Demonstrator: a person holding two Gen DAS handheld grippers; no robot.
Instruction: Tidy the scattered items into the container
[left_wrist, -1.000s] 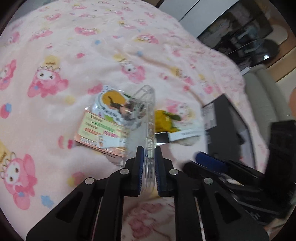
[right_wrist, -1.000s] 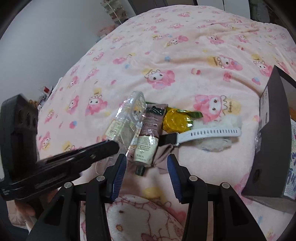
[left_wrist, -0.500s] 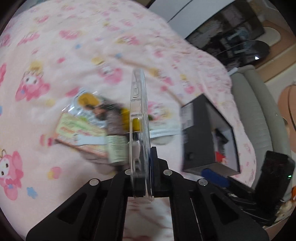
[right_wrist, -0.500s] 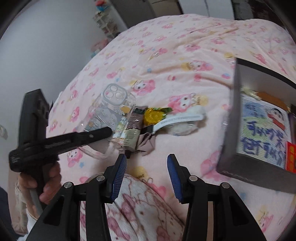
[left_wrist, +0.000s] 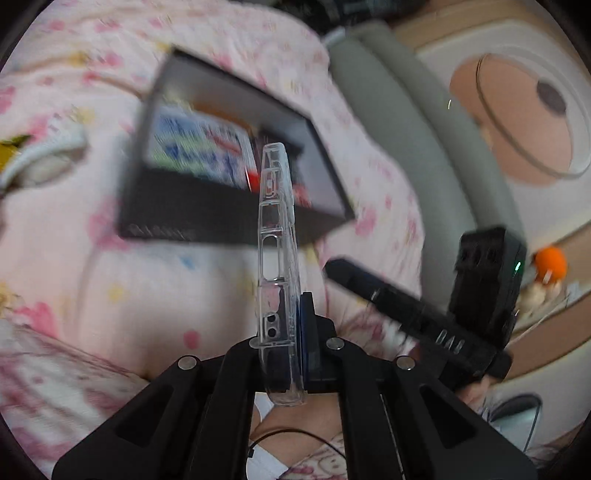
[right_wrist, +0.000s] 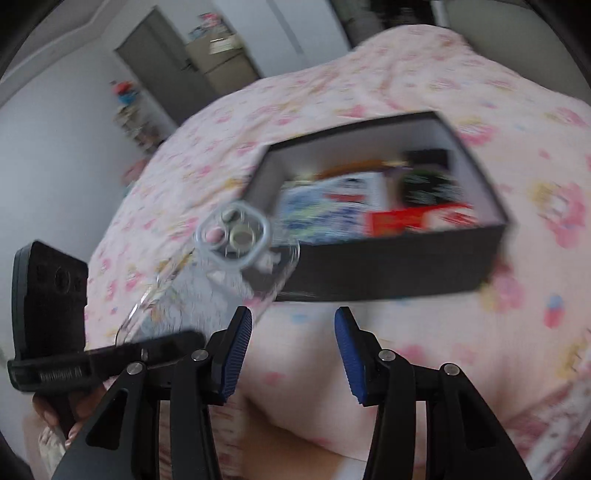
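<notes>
L hand-held gripper (left_wrist: 295, 332) clamped on clear phone case (left_wrist: 277, 258), held edge-on, pinched at one end only; rest sticks out toward the black box (left_wrist: 229, 221) on the bed (left_wrist: 110, 277). R hand-held gripper (right_wrist: 293, 354) has jaws apart, nothing btwn them, hanging over the bedding short of the box.

Risks, imo:
- thin slippery case, grip near one end → could pivot or slip out if swung fast
- case's far end could clip the box's near wall if brought in low
- box is already packed w/ printed packets; case may land on top, lean on the rim and slide back out
- two grippers sit close → could knock each other

Hard to read: both views motion-blurred, box contents just colour smears. White strap and yellow wrapper (left_wrist: 9, 155) still out on the bed, cut off at frame edge. Other loose items out of view.
</notes>
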